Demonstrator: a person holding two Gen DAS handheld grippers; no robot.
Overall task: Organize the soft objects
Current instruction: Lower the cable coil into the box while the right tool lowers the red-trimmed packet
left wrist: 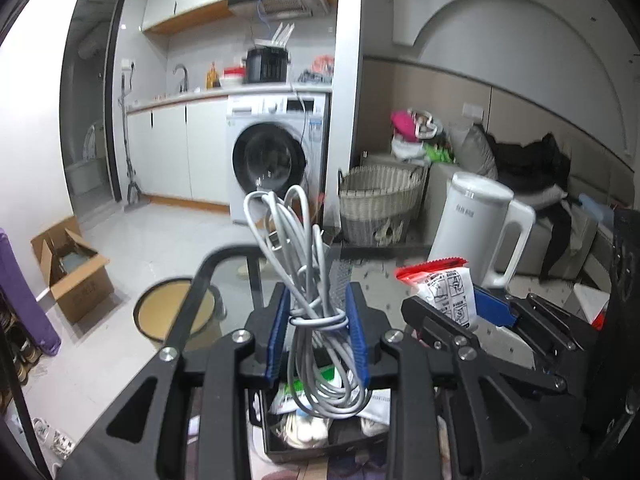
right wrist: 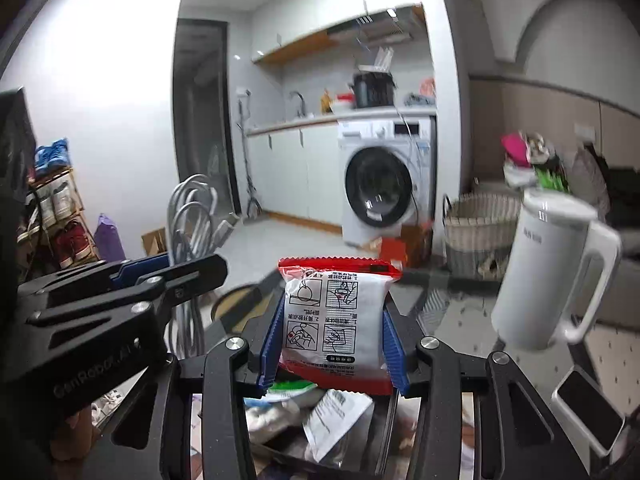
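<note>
The left gripper [left wrist: 318, 332] has its jaws squeezed narrow on a bundle of gray cable [left wrist: 304, 280], & the right gripper [right wrist: 334, 344] has its jaws pinched on a white packet with red ends [right wrist: 334, 320]. Both things are held up in the air, just over a dark tray [left wrist: 260, 424] that sits near the cameras w/ more soft bags & papers in it. What could go wrong: the cable is only pinched at its tied middle, so the long loops flop up top & hang down low; I think a loop could catch on the tray wall or on the other gripper, since the two grippers are close side by side. The packet is puffy & smooth, so it might slip out if the squeeze is weak, or pop if the squeeze is too hard. A white kettle [right wrist: 552, 276] stands on the right, near the packet, & a big swing that way could bump it over. The table [right wrist: 452, 312] is dark glass w/ a black frame, shiny, so things may slide on it. The room is a small home: a washing machine [left wrist: 276, 160] far in the middle under a counter w/ a sink, a woven basket [left wrist: 380, 204] to its right, a cardboard box [left wrist: 72, 268] & a round bin [left wrist: 176, 312] on the floor at left, a sofa w/ clothes far right.
</note>
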